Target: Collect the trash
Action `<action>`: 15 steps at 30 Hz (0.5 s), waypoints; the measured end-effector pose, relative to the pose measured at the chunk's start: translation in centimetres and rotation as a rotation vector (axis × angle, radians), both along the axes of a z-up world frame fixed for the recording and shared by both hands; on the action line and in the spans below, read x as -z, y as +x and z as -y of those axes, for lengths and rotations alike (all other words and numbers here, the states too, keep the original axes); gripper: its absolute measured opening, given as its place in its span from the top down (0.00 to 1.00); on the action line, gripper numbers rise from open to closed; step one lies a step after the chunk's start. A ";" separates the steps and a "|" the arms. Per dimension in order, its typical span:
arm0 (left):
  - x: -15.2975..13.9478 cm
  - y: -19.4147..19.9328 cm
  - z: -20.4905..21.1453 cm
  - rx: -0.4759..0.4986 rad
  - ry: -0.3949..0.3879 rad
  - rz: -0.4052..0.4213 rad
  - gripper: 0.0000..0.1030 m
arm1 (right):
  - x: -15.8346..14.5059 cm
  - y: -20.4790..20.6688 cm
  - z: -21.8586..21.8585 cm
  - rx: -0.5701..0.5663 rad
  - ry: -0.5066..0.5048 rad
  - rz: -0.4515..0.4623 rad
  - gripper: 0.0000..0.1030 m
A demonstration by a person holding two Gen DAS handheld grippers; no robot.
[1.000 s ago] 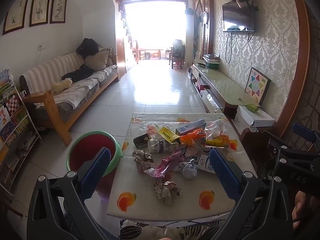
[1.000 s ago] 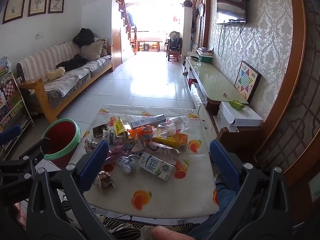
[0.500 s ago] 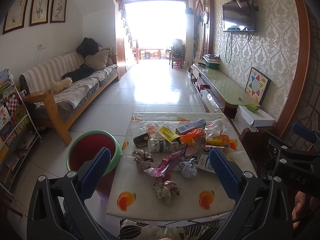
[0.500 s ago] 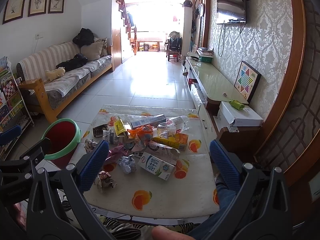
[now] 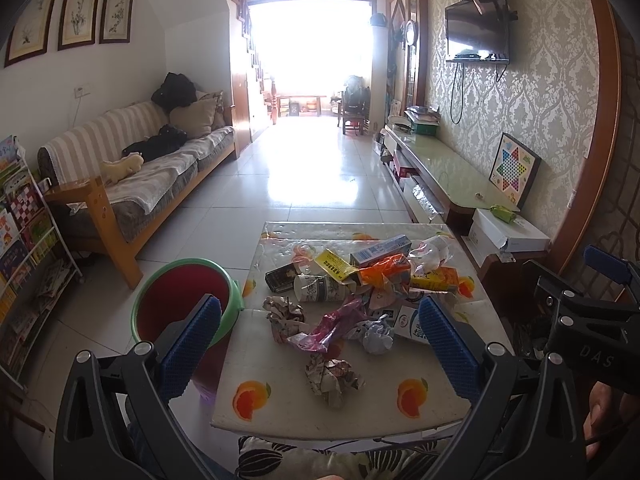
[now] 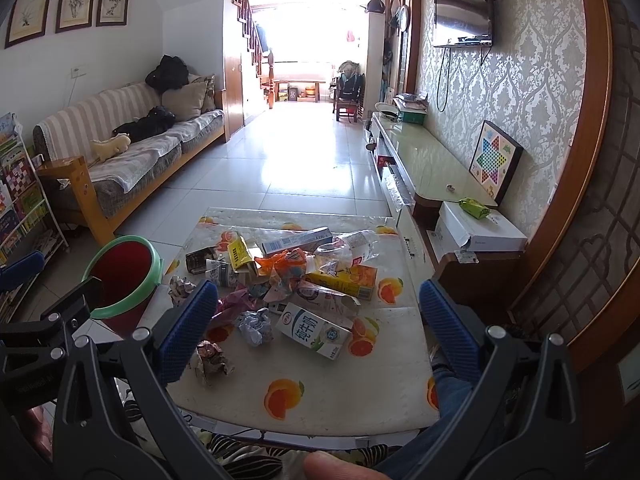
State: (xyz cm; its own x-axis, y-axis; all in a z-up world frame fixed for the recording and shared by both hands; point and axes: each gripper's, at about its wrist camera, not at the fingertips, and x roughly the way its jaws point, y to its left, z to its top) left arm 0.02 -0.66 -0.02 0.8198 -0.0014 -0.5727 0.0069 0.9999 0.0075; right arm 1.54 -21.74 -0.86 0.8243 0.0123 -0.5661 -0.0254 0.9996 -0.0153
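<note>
Left wrist: left gripper (image 5: pixel 320 344) spread wide above trash pile (image 5: pixel 360 280).

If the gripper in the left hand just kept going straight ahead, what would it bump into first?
Most likely the crumpled paper wad lying nearest on the table, straight between the open left gripper. The pink wrapper lies just beyond. Depth is hard to judge through this lens.

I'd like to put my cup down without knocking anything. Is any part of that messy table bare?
Yes: the near strip of the white fruit-print table, between the crumpled paper ball and the milk carton and the front edge, is bare. So is the far end beyond the blue-and-white box. The middle is crowded with wrappers and cartons.
</note>
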 end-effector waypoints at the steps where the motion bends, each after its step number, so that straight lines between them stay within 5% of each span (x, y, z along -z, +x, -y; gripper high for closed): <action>1: 0.0 0.0 0.0 0.000 0.001 0.001 0.08 | 0.0 0.0 0.0 0.000 -0.001 0.001 0.03; 15: 0.3 -0.1 0.1 -0.002 -0.002 -0.002 0.08 | 0.1 0.0 0.0 0.000 -0.002 0.001 0.03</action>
State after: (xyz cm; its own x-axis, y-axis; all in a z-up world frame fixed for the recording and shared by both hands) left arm -0.04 -0.73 -0.34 0.8186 -0.0008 -0.5744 0.0051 1.0000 0.0059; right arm 1.50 -21.77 -0.93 0.8249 0.0116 -0.5652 -0.0256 0.9995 -0.0168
